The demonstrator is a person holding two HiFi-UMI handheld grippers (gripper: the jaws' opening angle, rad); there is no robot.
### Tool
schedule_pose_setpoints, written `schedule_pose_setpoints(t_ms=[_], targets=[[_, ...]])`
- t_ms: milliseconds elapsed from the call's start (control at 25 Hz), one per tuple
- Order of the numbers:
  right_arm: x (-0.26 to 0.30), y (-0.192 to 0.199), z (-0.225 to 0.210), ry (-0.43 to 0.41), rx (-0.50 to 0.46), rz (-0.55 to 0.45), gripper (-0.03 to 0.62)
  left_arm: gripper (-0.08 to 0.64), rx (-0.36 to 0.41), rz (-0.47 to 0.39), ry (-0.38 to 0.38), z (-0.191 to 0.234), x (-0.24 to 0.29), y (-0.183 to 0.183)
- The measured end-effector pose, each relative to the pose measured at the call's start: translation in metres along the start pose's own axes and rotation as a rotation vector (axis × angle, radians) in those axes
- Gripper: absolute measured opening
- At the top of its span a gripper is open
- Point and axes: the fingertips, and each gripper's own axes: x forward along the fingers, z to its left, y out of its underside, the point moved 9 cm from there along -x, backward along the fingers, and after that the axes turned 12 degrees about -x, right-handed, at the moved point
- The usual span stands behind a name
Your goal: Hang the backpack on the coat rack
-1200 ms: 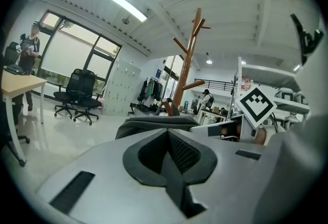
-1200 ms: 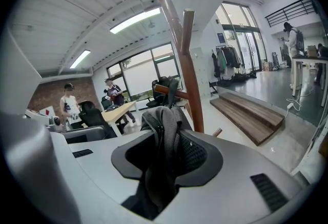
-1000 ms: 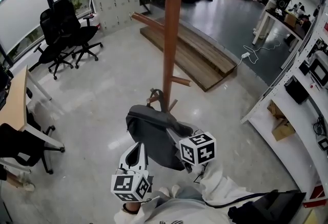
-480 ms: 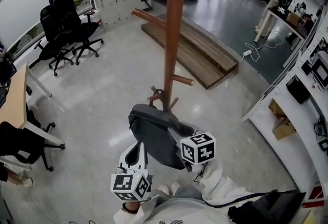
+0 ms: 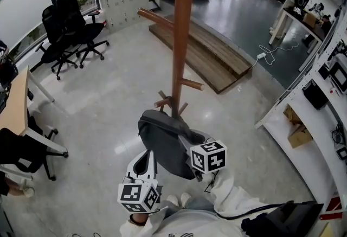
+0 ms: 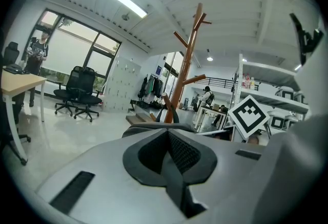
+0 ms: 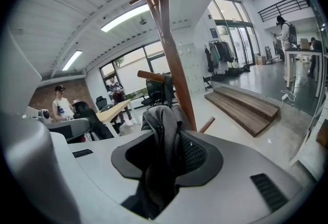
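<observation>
Right gripper view: right gripper (image 7: 164, 152) has its fingers clenched on a fold of the grey backpack (image 5: 162, 141), and the left gripper (image 6: 167, 136) is pinched together on nothing. The backpack hangs low against the coat rack (image 5: 180, 40), by the bottom peg (image 5: 162, 103). Can't tell if its loop is hooked, so letting go now could drop it on the floor. No readable writing, just square markers

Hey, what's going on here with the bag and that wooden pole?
A person with a hand-held gripper in each hand is hanging a grey backpack on a wooden coat rack. The right gripper is clamped on a fold of the backpack's fabric, holding it by the rack's lower pegs. The left gripper waits beside it, jaws together and empty. Whether the bag is hooked on a peg can't be made out.
</observation>
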Motion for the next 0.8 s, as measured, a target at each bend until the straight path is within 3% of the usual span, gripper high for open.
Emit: schedule_pose_setpoints(t_ms=[800], targets=[[0.028, 0.023, -0.010, -0.008, -0.012, 0.004, 0.137, 0.003, -0.012, -0.006, -0.035, -0.004, -0.020, 0.011]])
